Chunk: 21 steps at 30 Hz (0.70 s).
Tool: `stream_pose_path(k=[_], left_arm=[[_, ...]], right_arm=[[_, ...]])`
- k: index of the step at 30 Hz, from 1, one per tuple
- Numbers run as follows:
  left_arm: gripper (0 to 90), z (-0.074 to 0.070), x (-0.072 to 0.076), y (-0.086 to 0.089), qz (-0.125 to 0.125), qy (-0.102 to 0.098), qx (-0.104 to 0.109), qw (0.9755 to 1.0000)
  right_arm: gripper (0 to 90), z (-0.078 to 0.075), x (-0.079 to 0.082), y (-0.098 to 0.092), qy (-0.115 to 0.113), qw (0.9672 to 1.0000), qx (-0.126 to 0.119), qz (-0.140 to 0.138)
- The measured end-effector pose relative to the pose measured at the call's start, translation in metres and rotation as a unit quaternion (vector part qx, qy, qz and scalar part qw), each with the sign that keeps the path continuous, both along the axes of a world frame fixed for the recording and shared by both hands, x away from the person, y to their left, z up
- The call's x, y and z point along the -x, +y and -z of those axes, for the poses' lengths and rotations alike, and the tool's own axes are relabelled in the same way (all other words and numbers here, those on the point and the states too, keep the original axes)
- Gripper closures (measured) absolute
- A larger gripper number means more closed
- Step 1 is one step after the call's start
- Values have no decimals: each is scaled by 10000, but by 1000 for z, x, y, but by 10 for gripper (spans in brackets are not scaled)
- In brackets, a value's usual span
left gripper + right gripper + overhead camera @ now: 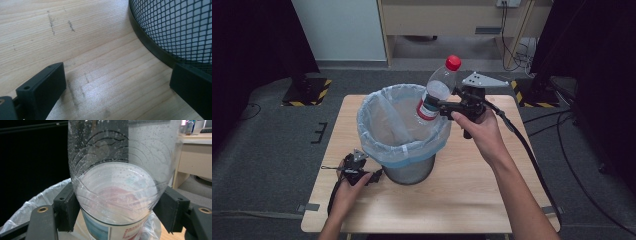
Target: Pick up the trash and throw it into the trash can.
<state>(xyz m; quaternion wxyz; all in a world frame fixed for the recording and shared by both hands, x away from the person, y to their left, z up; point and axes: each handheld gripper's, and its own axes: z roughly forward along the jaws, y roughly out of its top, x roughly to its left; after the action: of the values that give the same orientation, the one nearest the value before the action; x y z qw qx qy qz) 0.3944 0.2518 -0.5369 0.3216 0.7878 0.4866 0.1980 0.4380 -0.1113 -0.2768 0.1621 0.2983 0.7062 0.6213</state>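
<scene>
A clear plastic bottle (438, 90) with a red cap and a red and white label hangs tilted over the right rim of a mesh waste bin (412, 172) lined with a pale plastic bag (382, 120). My right gripper (439, 106) is shut on the bottle's lower body; in the right gripper view the bottle (120, 177) sits squeezed between both pads (66, 206). My left gripper (354, 167) rests on the table by the bin's left base, open with nothing between its fingers (42, 91). The bin's mesh wall (175, 27) is just ahead of it.
The bin stands in the middle of a small wooden table (462, 185). Cables (532, 160) trail from the right gripper over the table's right side. Beyond the table lie a grey floor, a wooden desk (452, 20) and black stands.
</scene>
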Motion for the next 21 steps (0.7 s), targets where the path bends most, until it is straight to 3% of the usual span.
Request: stream_pose_path(k=[9,16,21], left_arm=[[0,0,0,0,0,0,-2,10000],[0,0,0,0,3,2,3,10000],[0,0,0,0,0,3,2,10000]], right_arm=[[270,6,-1,5,70,9998,168,-65],[157,3,2,2,75,9999,63,-65],[129,-1,3,-4,17,10000,-4,-5]])
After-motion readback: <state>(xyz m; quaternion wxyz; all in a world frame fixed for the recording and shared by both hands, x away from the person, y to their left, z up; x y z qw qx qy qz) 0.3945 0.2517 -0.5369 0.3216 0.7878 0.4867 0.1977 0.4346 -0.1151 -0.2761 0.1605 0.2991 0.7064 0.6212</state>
